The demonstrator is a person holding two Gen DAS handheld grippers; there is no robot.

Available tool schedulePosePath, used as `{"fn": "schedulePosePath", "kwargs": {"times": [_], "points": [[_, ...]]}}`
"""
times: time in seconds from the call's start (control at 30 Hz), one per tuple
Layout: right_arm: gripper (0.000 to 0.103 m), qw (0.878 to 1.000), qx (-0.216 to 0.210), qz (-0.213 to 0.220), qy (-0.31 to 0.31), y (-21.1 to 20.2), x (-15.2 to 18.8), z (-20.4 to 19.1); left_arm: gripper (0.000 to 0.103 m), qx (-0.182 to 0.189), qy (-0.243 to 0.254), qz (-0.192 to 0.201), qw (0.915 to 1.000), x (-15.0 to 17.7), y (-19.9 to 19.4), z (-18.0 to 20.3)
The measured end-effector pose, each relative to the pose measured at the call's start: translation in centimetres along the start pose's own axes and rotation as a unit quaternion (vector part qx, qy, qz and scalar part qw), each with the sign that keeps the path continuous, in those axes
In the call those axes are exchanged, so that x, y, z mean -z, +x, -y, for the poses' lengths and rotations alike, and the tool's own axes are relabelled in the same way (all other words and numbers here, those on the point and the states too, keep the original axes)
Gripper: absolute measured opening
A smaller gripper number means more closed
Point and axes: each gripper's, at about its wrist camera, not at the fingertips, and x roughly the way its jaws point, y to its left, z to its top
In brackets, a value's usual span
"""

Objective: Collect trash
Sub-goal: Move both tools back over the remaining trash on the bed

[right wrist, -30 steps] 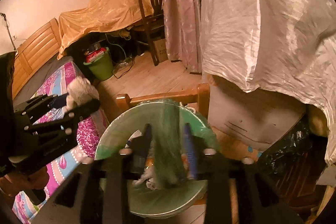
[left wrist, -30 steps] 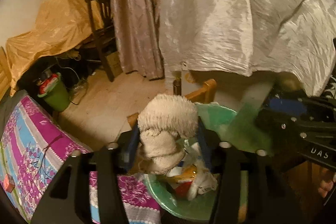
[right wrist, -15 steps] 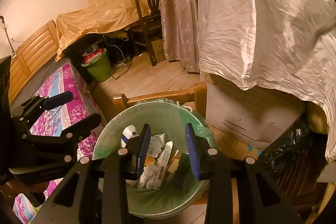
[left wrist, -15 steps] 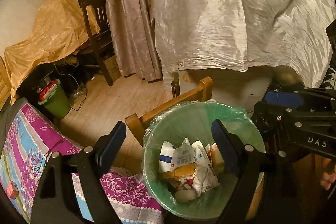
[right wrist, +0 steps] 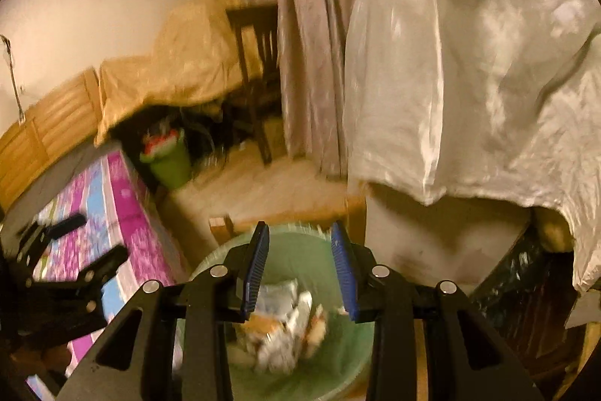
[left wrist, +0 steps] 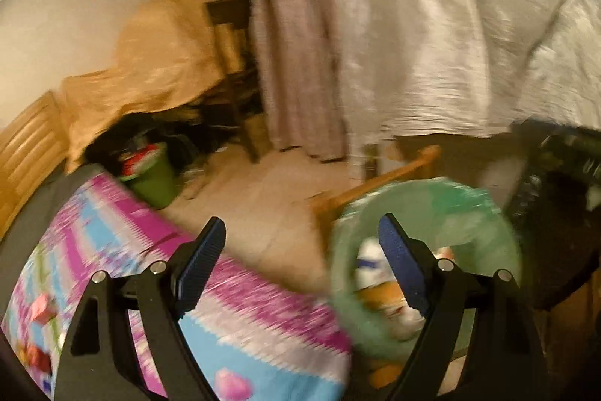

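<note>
A green-lined trash bin [left wrist: 469, 209] stands at the lower right of the blurred left wrist view, with paper and wrapper trash [left wrist: 379, 292] inside. My left gripper [left wrist: 300, 235] is open and empty, over the edge of the bed beside the bin. In the right wrist view the bin [right wrist: 293, 250] lies just below my right gripper [right wrist: 300, 235], which is open and empty above the trash [right wrist: 285, 318]. The left gripper [right wrist: 79, 250] shows at the left of that view, over the bed.
A bed with a pink and blue floral cover [left wrist: 112, 250] lies at the left. A wooden frame [left wrist: 375, 183] stands behind the bin. A small green bucket [left wrist: 154, 179], a dark chair [left wrist: 233, 62] and a white draped sheet [left wrist: 469, 25] stand beyond.
My left gripper let a white woolly bundle go into the bin, opened wide, then swung left towards the bed. My right gripper let go of the green liner and opened.
</note>
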Motion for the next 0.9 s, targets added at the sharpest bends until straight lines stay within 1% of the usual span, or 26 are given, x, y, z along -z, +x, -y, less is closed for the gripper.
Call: {"fn": "schedulePosePath", "kwargs": {"times": [0.07,0.17,0.27,0.37,0.43,0.53,0.57,0.6,0.7,0.73,0.8,0.87,0.9], "points": [[0.041,0.999,0.005,0.046,0.004,-1.4,0.5,-1.7,0.08,-0.029,-0.027,0.003,0.9992,1.7,-1.3,-2.6],[0.044,0.995,0.011,0.098,-0.015,-3.2,1.2,-4.8,0.08,-0.078,-0.042,0.004,0.996,4.2,-3.0,-5.9],[0.051,0.991,0.001,0.127,-0.032,-4.5,1.9,-8.2,0.08,-0.132,-0.058,0.002,0.9896,7.2,-5.3,-9.6],[0.057,0.989,-0.018,0.14,-0.052,-5.2,2.8,-12.1,0.08,-0.171,-0.084,-0.003,0.9817,10.1,-7.8,-13.1],[0.059,0.987,-0.042,0.137,-0.066,-5.4,3.4,-15.0,0.08,-0.198,-0.107,-0.012,0.9743,12.4,-9.7,-15.6],[0.059,0.986,-0.076,0.121,-0.09,-5.2,4.4,-19.5,0.08,-0.233,-0.139,-0.029,0.9622,15.8,-12.3,-18.7],[0.059,0.984,-0.093,0.115,-0.1,-5.1,4.9,-21.4,0.08,-0.244,-0.148,-0.035,0.9577,17.0,-13.2,-19.7],[0.06,0.983,-0.107,0.108,-0.108,-5.1,5.3,-23.0,0.08,-0.259,-0.16,-0.044,0.9514,18.5,-14.2,-21.0],[0.063,0.975,-0.157,0.078,-0.136,-4.9,7.0,-28.9,0.08,-0.287,-0.193,-0.063,0.9363,21.8,-16.4,-23.9],[0.067,0.973,-0.166,0.072,-0.141,-5.0,7.3,-30.3,0.08,-0.297,-0.209,-0.071,0.9289,23.4,-17.4,-25.4],[0.068,0.966,-0.199,0.05,-0.156,-5.1,8.8,-34.2,0.08,-0.31,-0.233,-0.082,0.9181,25.6,-18.6,-27.4],[0.068,0.959,-0.22,0.034,-0.174,-5.8,10.5,-37.7,0.08,-0.322,-0.258,-0.089,0.9062,28.2,-20.1,-29.8],[0.068,0.955,-0.23,0.025,-0.184,-6.1,11.4,-39.2,0.08,-0.323,-0.265,-0.092,0.9039,29.1,-20.4,-30.4]]}}
